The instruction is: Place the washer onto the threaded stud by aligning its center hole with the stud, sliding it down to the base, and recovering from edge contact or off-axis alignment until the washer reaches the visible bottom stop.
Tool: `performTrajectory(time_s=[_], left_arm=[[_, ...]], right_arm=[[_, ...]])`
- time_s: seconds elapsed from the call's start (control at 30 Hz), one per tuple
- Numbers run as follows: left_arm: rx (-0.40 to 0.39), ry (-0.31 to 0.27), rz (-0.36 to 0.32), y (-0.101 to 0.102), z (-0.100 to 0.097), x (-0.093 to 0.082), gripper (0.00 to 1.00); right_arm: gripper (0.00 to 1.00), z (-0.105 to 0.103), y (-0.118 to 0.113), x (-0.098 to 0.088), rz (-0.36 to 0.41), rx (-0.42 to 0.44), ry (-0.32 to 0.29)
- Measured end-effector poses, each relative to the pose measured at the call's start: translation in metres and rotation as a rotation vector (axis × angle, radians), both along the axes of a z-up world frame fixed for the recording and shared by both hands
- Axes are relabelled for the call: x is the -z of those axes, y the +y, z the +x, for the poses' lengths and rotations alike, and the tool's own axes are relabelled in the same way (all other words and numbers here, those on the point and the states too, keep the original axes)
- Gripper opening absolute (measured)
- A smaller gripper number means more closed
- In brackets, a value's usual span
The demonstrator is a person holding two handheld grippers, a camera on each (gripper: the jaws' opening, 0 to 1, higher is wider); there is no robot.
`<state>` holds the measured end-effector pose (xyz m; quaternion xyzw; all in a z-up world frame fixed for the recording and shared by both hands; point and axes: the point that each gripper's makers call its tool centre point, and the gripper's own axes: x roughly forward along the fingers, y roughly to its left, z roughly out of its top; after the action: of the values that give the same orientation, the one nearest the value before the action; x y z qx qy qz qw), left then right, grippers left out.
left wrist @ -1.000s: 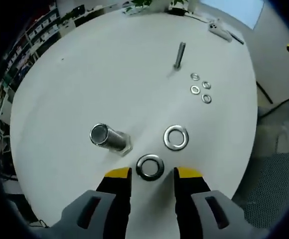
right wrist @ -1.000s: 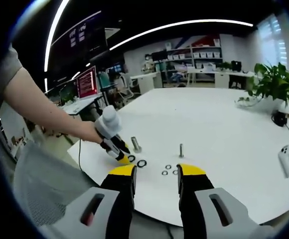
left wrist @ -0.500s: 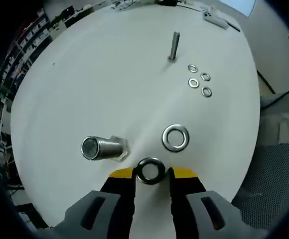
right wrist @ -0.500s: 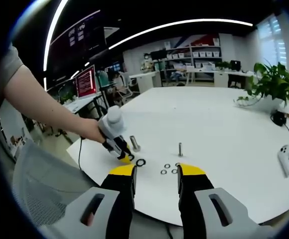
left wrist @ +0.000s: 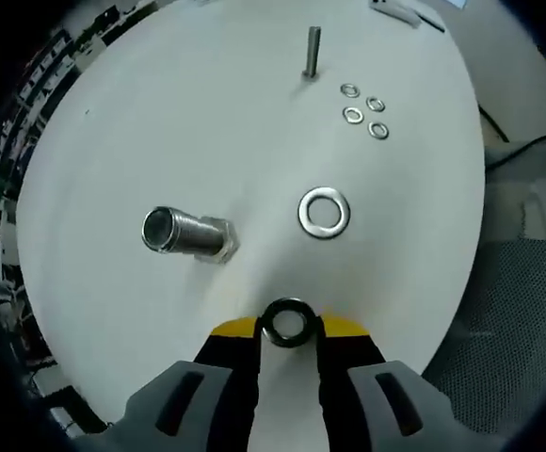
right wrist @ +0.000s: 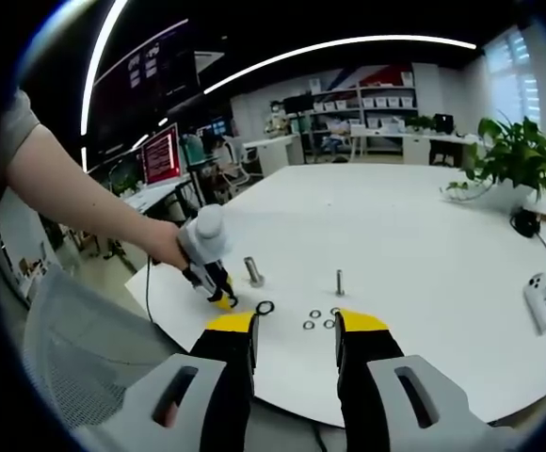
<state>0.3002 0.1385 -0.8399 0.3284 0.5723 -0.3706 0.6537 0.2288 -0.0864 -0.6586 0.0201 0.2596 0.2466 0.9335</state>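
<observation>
Above the white table [left wrist: 141, 122], the left gripper [left wrist: 288, 329] pinches a dark washer [left wrist: 288, 323]; an edge-on grip risks slipping before the large stud [left wrist: 184, 233].

Yellow-tipped black claw [left wrist: 288, 329], grey sleeve [right wrist: 14, 132]

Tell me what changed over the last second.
The left gripper closed its jaws on the dark washer and lifted it off the table. The large stud, the silver washer, the thin stud and the four small washers stayed put; the right gripper stayed open.
</observation>
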Motion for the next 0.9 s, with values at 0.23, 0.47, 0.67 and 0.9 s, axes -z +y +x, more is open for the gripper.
performTrajectory(time_s=[0.23,0.47,0.67,0.9], left_arm=[[-0.003,0.009,0.017,0.011,-0.005,0.000,0.21],[0.007,0.008,0.022,0.012,-0.005,0.001,0.22],[0.004,0.013,0.026,0.016,-0.007,0.002,0.23],[-0.009,0.015,0.034,0.015,-0.007,0.003,0.23]], right_arm=[[0.35,0.000,0.001,-0.001,0.006,-0.003,-0.001],[0.35,0.000,0.001,-0.001,0.011,-0.003,-0.002],[0.35,0.000,0.001,-0.002,0.016,-0.002,-0.007],[0.35,0.000,0.001,-0.003,0.021,0.002,-0.009]])
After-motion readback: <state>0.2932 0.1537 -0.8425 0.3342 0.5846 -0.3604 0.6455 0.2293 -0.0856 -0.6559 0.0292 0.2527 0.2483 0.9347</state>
